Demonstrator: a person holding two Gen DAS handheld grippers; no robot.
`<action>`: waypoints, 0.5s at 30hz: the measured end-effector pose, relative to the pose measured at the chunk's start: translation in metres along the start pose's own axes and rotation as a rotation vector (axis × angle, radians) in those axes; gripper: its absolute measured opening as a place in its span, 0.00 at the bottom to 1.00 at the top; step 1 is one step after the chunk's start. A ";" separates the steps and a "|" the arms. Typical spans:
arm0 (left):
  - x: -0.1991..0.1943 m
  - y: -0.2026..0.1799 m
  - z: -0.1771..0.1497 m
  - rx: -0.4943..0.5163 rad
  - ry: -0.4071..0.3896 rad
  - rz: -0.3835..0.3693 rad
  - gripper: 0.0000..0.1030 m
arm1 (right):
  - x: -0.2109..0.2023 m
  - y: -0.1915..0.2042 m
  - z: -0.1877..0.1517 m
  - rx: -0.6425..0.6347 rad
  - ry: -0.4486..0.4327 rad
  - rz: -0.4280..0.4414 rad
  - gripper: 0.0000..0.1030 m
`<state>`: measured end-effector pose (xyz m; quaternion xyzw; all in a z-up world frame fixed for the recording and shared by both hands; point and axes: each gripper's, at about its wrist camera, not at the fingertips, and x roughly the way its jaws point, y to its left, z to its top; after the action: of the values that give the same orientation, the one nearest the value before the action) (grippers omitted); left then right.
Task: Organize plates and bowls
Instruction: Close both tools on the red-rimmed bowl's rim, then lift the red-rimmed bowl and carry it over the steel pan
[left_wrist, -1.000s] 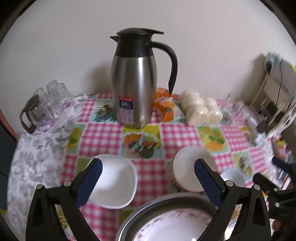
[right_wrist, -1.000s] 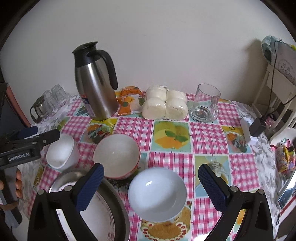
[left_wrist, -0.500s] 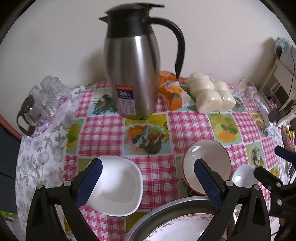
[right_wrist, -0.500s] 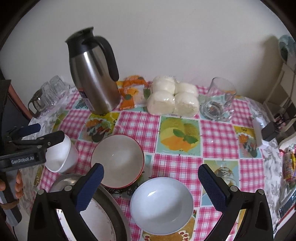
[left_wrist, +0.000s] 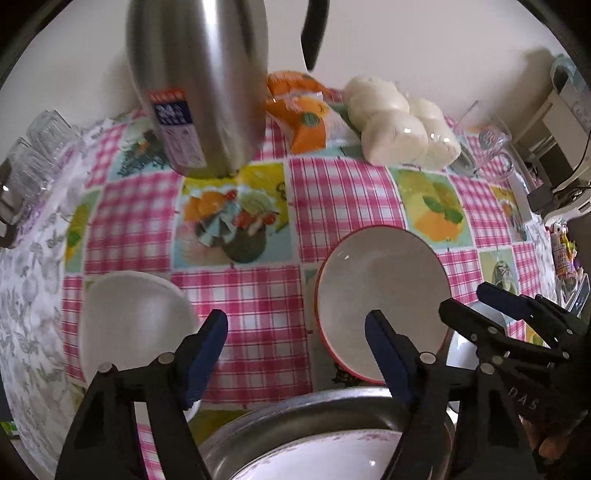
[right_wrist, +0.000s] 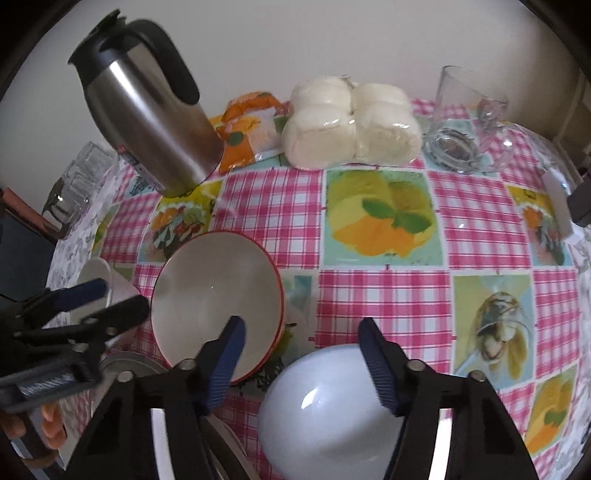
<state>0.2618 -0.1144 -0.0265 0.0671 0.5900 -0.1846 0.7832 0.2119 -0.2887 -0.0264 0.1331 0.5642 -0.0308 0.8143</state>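
I bring both hand-held grippers down, jaws just narrowing yet empty: left hand-held gripper (left_wrist: 295, 354) between white square bowl (left_wrist: 133, 325) and red-rimmed bowl (left_wrist: 380, 299), right hand-held gripper (right_wrist: 301, 354) above pale blue bowl (right_wrist: 325, 413) on the tabletop (right_wrist: 388, 295); next, I judge, seating a rim between pads.

Soft, even daylight, slight motion blur (worst on the flask (left_wrist: 199, 85)), strong fisheye bending at edges.
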 end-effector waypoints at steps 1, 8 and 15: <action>0.004 -0.001 0.000 -0.001 0.005 -0.002 0.75 | 0.003 0.002 0.000 -0.010 0.006 -0.002 0.57; 0.035 -0.007 -0.001 -0.011 0.071 -0.007 0.51 | 0.024 0.016 0.004 -0.058 0.046 -0.005 0.36; 0.054 -0.006 -0.003 -0.030 0.111 -0.041 0.38 | 0.040 0.022 0.006 -0.073 0.072 -0.010 0.26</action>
<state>0.2700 -0.1300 -0.0780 0.0533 0.6363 -0.1876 0.7464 0.2361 -0.2648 -0.0575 0.1015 0.5947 -0.0093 0.7975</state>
